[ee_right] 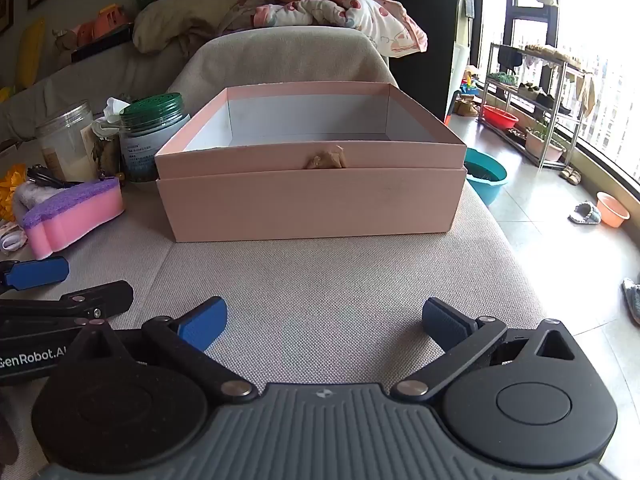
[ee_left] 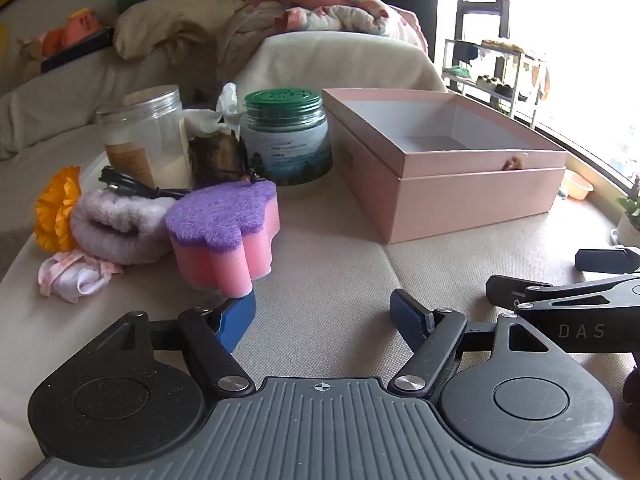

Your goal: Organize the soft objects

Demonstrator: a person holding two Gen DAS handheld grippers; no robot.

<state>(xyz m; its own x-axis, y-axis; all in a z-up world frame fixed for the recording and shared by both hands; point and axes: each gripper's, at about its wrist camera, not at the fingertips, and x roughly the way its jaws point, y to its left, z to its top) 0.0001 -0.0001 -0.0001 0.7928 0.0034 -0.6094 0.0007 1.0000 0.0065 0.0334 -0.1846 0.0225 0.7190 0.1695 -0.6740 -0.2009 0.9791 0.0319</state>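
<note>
A pink sponge with a purple scrub top (ee_left: 226, 236) lies on the beige cushion, just beyond my left gripper (ee_left: 324, 316), which is open and empty; its left fingertip is right below the sponge. Left of the sponge lie a rolled lilac fluffy cloth (ee_left: 116, 224), a small pink-white fabric piece (ee_left: 76, 276) and an orange fabric flower (ee_left: 56, 208). The open pink box (ee_left: 460, 184) stands to the right, empty inside. My right gripper (ee_right: 324, 324) is open and empty, facing the box (ee_right: 312, 200). The sponge also shows at the left of the right wrist view (ee_right: 76, 212).
A clear plastic jar (ee_left: 148, 136), a green-lidded jar (ee_left: 286, 136), a tissue pack and a black cable (ee_left: 132, 186) stand behind the soft items. Pillows and blankets are piled at the back. The cushion edge drops to the floor at right (ee_right: 560, 240).
</note>
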